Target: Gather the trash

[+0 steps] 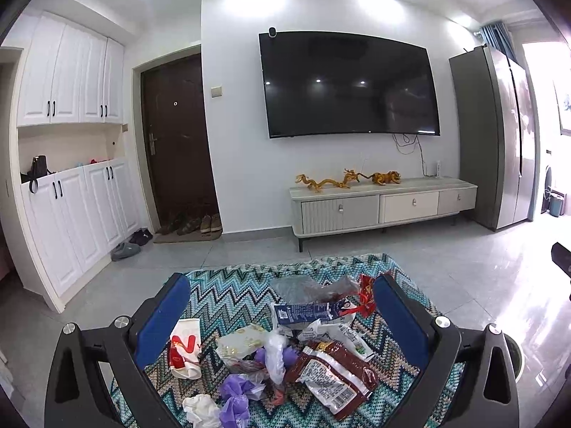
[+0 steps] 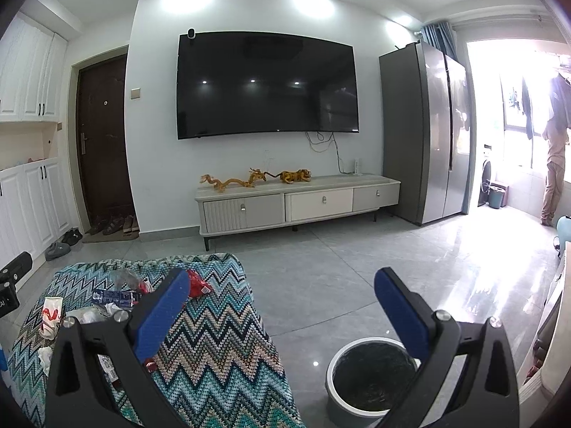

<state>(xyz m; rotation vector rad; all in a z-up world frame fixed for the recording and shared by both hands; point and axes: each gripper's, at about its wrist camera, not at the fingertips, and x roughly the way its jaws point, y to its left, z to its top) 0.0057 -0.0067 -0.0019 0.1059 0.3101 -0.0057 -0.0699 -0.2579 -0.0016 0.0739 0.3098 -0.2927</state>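
Observation:
A heap of trash lies on a zigzag knit cloth (image 1: 228,296): a dark red snack bag (image 1: 335,374), a blue-and-white wrapper (image 1: 310,312), a red-and-white paper cup (image 1: 185,347), purple crumpled plastic (image 1: 235,392), white tissue (image 1: 200,408) and a small red wrapper (image 1: 365,294). My left gripper (image 1: 282,306) is open above the heap and holds nothing. In the right wrist view the same cloth (image 2: 214,342) lies at the left with the small red wrapper (image 2: 196,285). My right gripper (image 2: 282,303) is open and empty over the floor. A grey trash bin (image 2: 371,378) with a dark liner stands low right.
A TV cabinet (image 2: 296,203) with gold figurines stands under a wall TV (image 2: 267,85). A tall grey fridge (image 2: 424,132) is at the right. Shoes (image 1: 185,224) lie by a dark door. A person (image 2: 555,149) stands at the balcony window. Grey tiled floor (image 2: 357,260) lies between.

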